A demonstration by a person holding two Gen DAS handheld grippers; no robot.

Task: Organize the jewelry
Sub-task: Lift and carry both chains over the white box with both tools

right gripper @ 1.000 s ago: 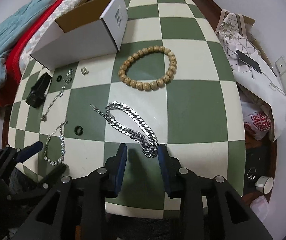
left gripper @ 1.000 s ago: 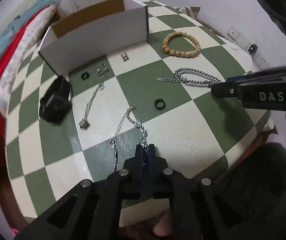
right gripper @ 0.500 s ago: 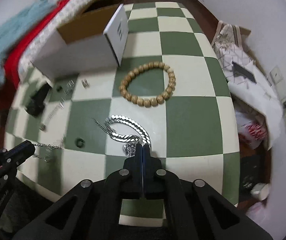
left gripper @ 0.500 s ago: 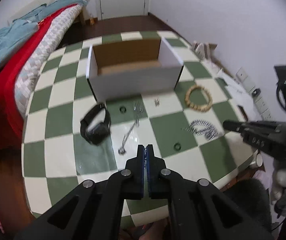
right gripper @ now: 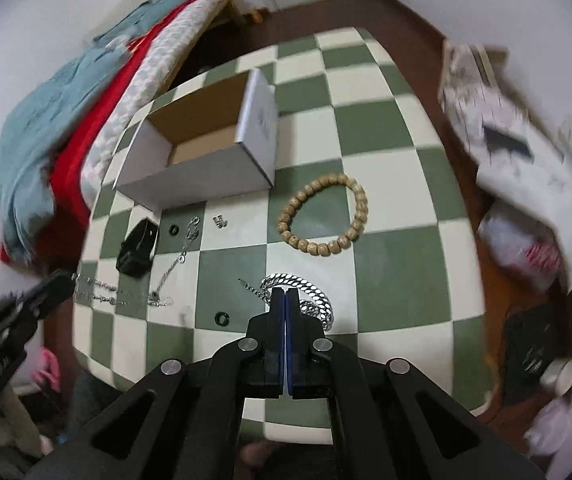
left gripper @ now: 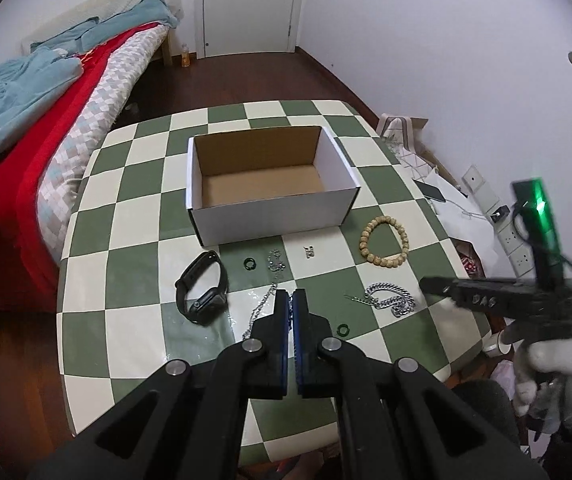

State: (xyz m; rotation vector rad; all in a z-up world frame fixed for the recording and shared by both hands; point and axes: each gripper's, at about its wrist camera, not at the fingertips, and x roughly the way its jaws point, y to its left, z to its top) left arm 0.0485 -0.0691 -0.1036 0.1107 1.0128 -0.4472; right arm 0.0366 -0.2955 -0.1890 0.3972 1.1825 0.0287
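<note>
My left tool [left gripper: 291, 300] has gone up, and now I look down on the whole bench [left gripper: 126, 288]. My right tool [right gripper: 285, 294] was spread wide around the thick chain [right gripper: 314, 292] a moment ago; now it is pressed together.

The left tool is pressed together too, and it pinches the thin chain [right gripper: 126, 300]. In the right view that chain runs out from the left tool's tip, over the near left part of the bench. I cannot tell if its far end is up off the bench.

The right tool bites the near loop of the thick chain, I think. Most of that chain lies on a white square near the front edge, and the tip hides the spot where it bites.

Both chains are floppy. They sag and swing, and they can slip out of a weak pinch. The thin chain is light and could tangle or catch on the other bits. The thick chain looks heavier and smooth, so I judge a firm pinch across one fat link is best.

The box [left gripper: 270, 212] stands open farther back, with nothing in it that I can see. I guess both chains go there.
</note>
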